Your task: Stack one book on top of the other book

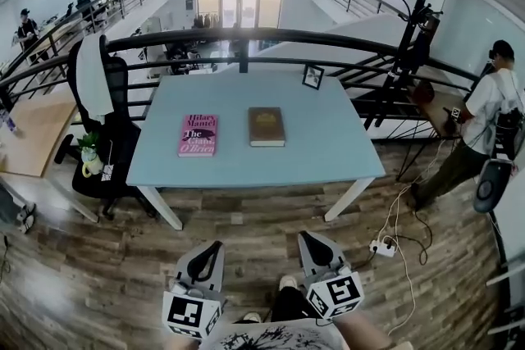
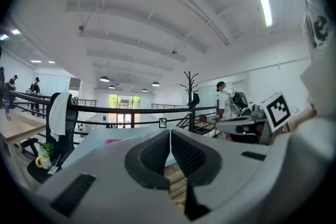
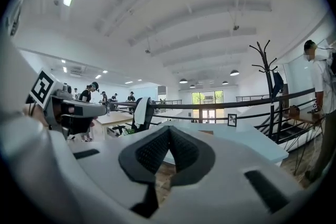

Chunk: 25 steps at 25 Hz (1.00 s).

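Note:
Two books lie side by side on the light blue table: a pink book on the left and a brown book to its right, a gap between them. My left gripper and right gripper are held low over the wooden floor, well short of the table's near edge. Both are shut with nothing between the jaws. In the left gripper view the shut gripper points at the table, with the pink book as a thin strip. The right gripper shows shut pads too.
A small picture frame stands at the table's far edge by a black railing. A black office chair with a white cloth sits left of the table. A coat stand and a person are at the right. A power strip lies on the floor.

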{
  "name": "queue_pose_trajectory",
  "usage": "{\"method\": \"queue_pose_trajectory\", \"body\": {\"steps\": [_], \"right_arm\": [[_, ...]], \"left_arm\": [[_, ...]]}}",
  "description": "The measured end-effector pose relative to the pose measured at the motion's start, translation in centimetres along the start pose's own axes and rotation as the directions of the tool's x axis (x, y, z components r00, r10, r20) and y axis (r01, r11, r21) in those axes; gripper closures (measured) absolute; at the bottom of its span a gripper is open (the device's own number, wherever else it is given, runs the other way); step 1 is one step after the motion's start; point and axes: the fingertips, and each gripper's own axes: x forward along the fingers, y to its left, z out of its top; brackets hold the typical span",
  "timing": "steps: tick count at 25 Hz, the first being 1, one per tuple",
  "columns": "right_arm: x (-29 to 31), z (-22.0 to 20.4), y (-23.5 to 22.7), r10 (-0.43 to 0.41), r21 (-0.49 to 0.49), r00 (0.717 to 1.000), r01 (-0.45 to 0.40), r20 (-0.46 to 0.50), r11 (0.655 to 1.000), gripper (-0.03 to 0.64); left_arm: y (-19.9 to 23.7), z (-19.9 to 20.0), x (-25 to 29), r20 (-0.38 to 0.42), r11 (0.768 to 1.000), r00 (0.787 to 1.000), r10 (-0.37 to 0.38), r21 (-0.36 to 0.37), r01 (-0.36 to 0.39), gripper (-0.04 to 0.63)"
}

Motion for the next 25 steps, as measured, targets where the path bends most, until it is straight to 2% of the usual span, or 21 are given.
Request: {"method": "queue_pose_trajectory", "body": {"steps": [5, 11, 17, 21, 25], "right_arm": [[4.8, -1.5, -1.5, 0.023, 0.014, 0.999, -0.022, -0.03, 1.0, 0.624], [12.8, -1.6, -6.3, 0.064, 0.032, 0.997, -0.063, -0.038, 0.997, 0.624], [21.9, 1.1, -13.4, 0.111, 0.02, 0.994, -0.11, -0.026, 0.994, 0.623], [27.1, 2.3, -17.9, 0.126, -0.047, 0.992, -0.127, -0.022, 0.991, 0.623], [31.1, 1.9, -21.6, 0.136, -0.054, 0.99, -0.137, -0.033, 0.989, 0.624]], "left_arm": [[2.9, -1.4, 3.5, -0.03, 0.999, 0.999, 0.026, -0.026, -0.027, 0.583], [5.9, -0.7, 10.6, -0.038, 0.997, 0.997, 0.073, -0.002, -0.074, 0.583], [9.3, 2.1, 20.9, -0.028, 0.992, 0.992, 0.124, -0.02, -0.125, 0.583], [11.1, 3.4, 28.0, -0.013, 0.99, 0.99, 0.139, -0.013, -0.139, 0.583], [12.2, 2.4, 33.7, -0.013, 0.991, 0.991, 0.131, -0.012, -0.131, 0.582]]}}
